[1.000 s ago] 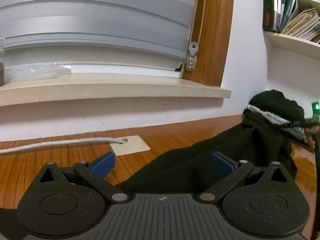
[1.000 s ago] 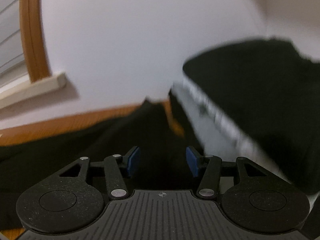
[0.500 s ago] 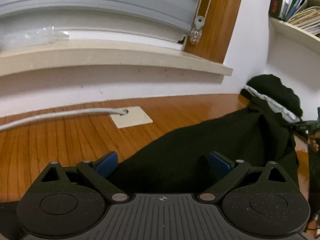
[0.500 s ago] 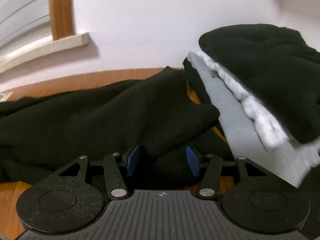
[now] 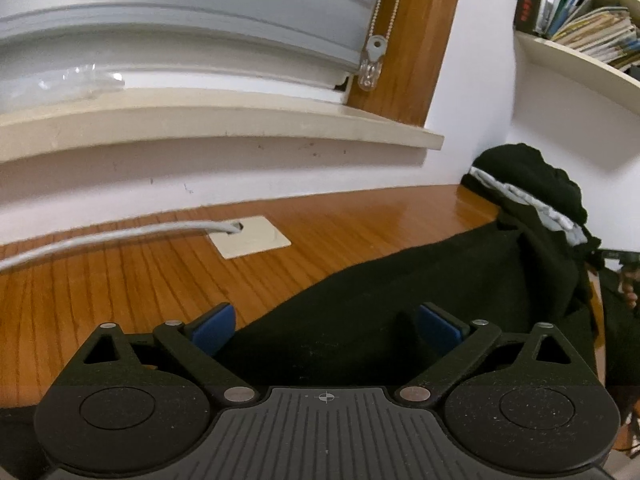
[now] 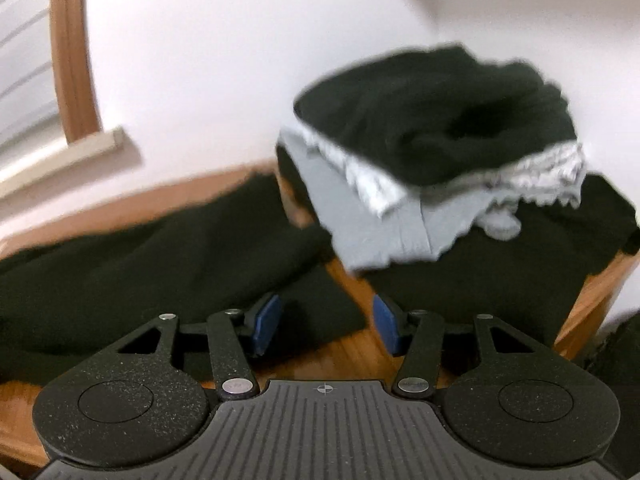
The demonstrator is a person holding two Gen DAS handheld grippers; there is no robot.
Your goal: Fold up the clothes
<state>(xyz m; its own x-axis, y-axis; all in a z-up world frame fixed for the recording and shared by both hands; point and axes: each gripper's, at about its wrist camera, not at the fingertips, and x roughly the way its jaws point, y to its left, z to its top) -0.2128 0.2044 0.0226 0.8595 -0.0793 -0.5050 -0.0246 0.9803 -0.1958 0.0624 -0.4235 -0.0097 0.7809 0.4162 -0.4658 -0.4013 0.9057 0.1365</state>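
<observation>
Since half a second ago the right gripper (image 6: 326, 322) has pulled back and no longer has cloth between its pads: the black garment (image 6: 160, 256) that sat in its jaws now lies loose on the desk (image 6: 352, 344), with bare wood showing between the blue pads (image 6: 266, 322). Its jaws stand spread, holding nothing. The left gripper (image 5: 326, 326) has barely shifted; its jaws are spread wide over the near edge of the garment (image 5: 400, 304), the pads apart from each other, and nothing is pinched.

The garment stretches across the desk (image 5: 120, 280) from its near edge toward the far right corner, where it rises against a stack of clothes (image 6: 440, 152). In that stack a black piece lies on top, a white-grey one beneath it, and another black one under that.

Near the far edge of the desk a white cable (image 5: 100, 238) runs into a cream plate (image 5: 250, 236). Behind it are the sill (image 5: 200, 120) and the grey blind (image 5: 180, 20).
</observation>
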